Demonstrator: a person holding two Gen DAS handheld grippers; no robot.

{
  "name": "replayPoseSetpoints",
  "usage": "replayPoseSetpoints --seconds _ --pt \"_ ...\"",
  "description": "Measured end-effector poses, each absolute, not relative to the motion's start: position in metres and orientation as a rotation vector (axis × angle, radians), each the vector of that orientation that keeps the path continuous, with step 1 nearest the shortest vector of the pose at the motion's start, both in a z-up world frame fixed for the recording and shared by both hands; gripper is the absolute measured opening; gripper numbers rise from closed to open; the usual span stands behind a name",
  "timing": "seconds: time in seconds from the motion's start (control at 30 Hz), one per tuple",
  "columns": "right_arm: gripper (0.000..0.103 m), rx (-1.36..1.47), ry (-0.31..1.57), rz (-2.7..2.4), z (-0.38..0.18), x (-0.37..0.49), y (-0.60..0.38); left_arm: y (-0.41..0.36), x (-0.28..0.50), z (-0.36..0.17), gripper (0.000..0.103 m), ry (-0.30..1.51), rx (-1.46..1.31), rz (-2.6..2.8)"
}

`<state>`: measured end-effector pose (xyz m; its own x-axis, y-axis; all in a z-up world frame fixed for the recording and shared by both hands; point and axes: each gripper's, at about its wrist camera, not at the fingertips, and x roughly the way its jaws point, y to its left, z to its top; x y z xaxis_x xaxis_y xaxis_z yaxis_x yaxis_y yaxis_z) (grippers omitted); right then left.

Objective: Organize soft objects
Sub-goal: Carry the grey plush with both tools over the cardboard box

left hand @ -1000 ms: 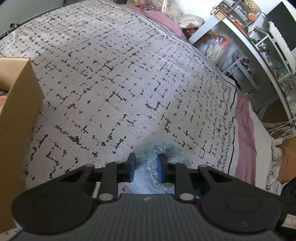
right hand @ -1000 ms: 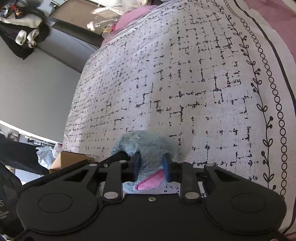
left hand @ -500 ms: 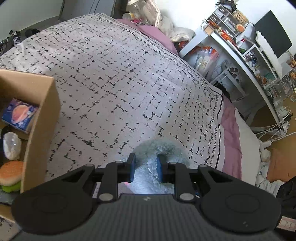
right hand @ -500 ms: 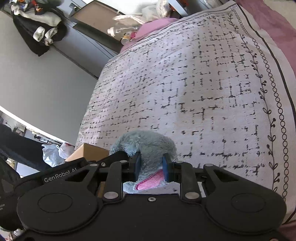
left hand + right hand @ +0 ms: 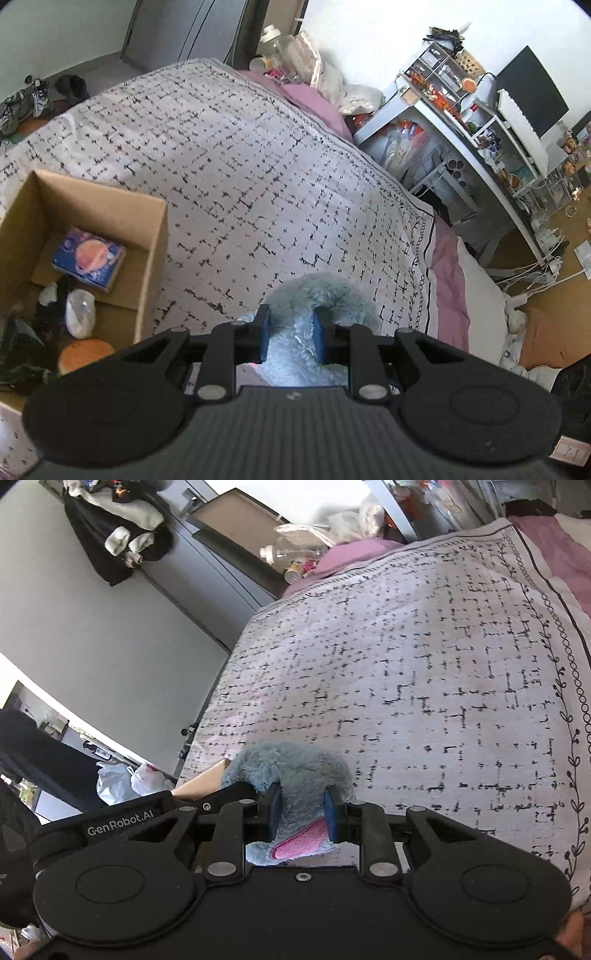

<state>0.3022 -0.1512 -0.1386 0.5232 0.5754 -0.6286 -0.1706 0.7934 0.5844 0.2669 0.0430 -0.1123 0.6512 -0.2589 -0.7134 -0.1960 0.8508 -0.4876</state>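
Both claws, left claw point(image 5: 290, 334) and right claw point(image 5: 302, 814), stay clamped on my fluffy grey-blue plush toy point(image 5: 321, 295), lifted higher, open brown cardboard box point(image 5: 92, 206) now visible for dropping.

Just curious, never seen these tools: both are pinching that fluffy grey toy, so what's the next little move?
Probably carry the plush toy sideways over the open cardboard box: both the left gripper and right gripper clamp it above the bedspread.
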Motion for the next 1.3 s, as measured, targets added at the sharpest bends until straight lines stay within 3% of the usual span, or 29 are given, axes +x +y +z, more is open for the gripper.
replayPoseSetpoints --seconds 0.53,1.3 --pt "0.024 0.448 0.867 0.541 -0.115 0.289 -0.093 0.1 0.241 -0.091 0.022 0.802 -0.583 -0.025" --pt "0.028 0.326 0.901 0.599 -0.139 0.295 0.002 0.196 0.235 -0.132 0.021 0.811 -0.698 0.028"
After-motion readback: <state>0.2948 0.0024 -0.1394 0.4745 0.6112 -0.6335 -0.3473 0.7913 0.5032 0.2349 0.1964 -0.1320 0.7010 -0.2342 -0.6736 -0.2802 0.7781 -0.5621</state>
